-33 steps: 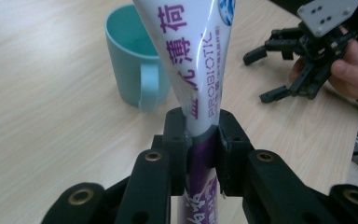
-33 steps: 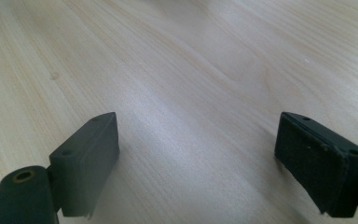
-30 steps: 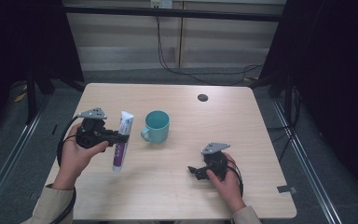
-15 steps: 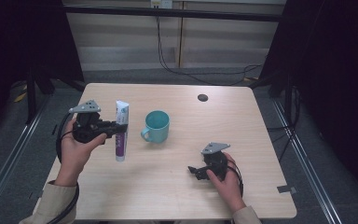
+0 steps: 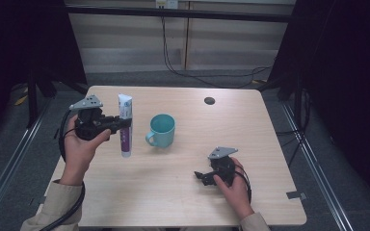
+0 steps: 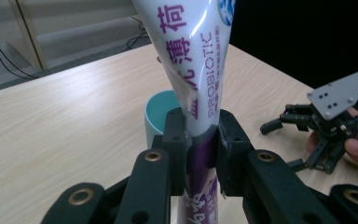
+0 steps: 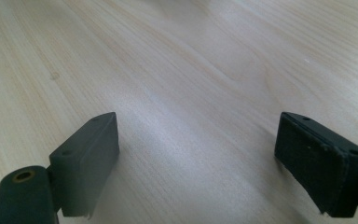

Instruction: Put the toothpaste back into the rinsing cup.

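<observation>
Purple-and-white toothpaste tube (image 5: 125, 126) stays upright because your left gripper (image 5: 118, 124) clamps it beside the teal mug (image 5: 162, 130), ready for dropping in.

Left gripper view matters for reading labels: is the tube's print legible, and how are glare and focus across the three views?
Left gripper view: toothpaste tube sharp, print legible, slight sheen. High view: dark surroundings, table evenly lit. Right gripper view: tabletop soft with pale glare.

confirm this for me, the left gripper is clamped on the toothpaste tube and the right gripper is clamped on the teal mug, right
Partly. The left gripper is clamped on the toothpaste tube, but the right gripper holds nothing: the right gripper view shows its jaws wide open over bare table. The high view shows the teal mug standing apart.
</observation>
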A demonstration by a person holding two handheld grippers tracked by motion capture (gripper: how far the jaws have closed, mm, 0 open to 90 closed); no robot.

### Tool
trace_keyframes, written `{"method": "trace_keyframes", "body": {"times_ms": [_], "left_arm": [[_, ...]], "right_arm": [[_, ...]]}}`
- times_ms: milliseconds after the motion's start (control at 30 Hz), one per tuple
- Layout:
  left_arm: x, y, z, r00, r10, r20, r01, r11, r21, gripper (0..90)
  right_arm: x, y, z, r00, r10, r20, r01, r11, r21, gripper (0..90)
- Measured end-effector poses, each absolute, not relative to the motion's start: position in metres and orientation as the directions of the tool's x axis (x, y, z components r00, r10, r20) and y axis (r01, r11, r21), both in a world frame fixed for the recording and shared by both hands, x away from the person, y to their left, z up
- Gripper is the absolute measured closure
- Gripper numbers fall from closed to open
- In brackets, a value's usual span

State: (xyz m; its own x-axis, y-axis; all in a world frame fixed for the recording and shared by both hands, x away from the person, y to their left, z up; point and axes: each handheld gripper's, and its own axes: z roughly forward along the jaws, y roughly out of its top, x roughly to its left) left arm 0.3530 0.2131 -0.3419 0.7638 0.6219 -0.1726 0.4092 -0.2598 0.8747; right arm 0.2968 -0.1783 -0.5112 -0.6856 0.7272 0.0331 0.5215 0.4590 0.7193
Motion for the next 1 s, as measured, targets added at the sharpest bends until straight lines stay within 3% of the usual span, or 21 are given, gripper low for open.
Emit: {"method": "trace_keyframes", "body": {"times_ms": [1000], "left_arm": [[0.375, 0.194, -0.327, 0.757, 0.639, -0.134, 0.351, -0.224, 0.909, 76.5]], "right_arm": [[0.297, -0.178, -0.511, -0.686, 0.727, 0.033, 0.522, 0.459, 0.719, 13.2]]}}
